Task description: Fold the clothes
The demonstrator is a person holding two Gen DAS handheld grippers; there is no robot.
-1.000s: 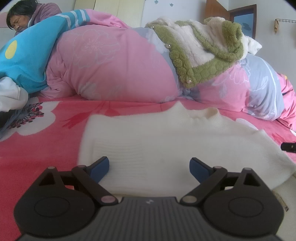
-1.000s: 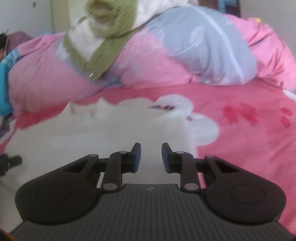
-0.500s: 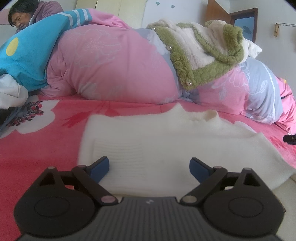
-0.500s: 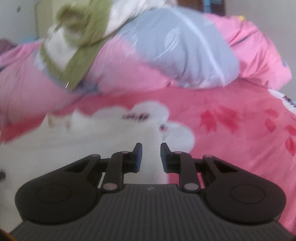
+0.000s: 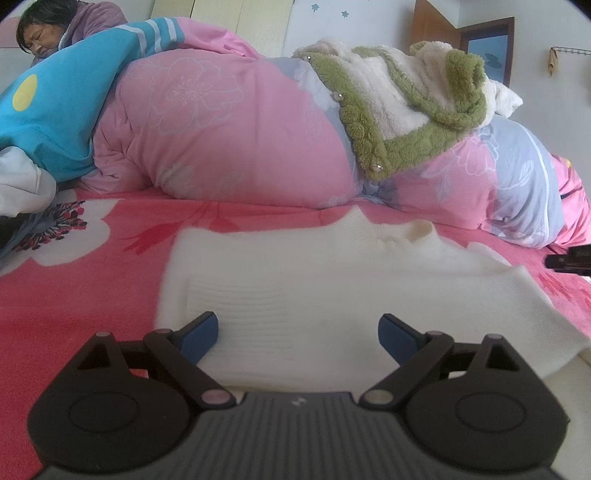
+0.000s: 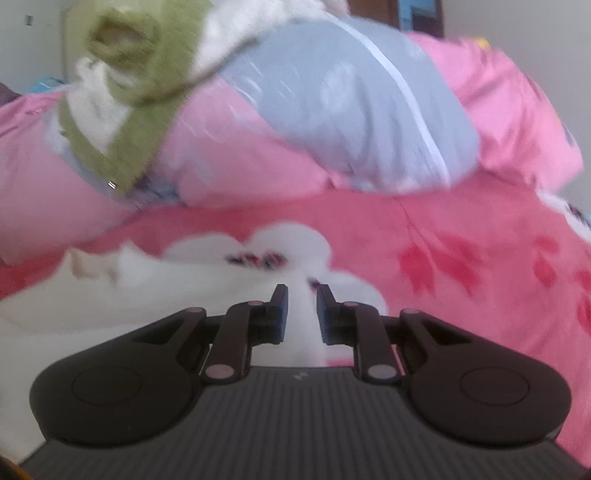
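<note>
A white knit sweater (image 5: pixel 314 266) lies flat on the red flowered bed sheet (image 5: pixel 74 295). My left gripper (image 5: pixel 299 332) hovers over its near hem, open wide, with nothing pressed between the blue pads. In the blurred right wrist view my right gripper (image 6: pixel 302 295) has its jaws drawn close, a strip of the sweater's (image 6: pixel 147 295) white fabric pinched in the narrow gap at the garment's right edge. The right gripper's dark tip (image 5: pixel 569 260) shows at the far right of the left wrist view, by the sweater's far right edge.
A bulky pink and grey quilt (image 5: pixel 221 129) is heaped across the back of the bed, with a green and cream fleece jacket (image 5: pixel 406 110) on top. A person (image 5: pixel 37 33) leans on a blue cushion (image 5: pixel 55 110) at the back left. A door (image 5: pixel 487 48) stands at the back right.
My right gripper's jaws have narrowed on white fabric and it has moved to the right, so its view has swung that way. My left gripper has stayed still and open.
</note>
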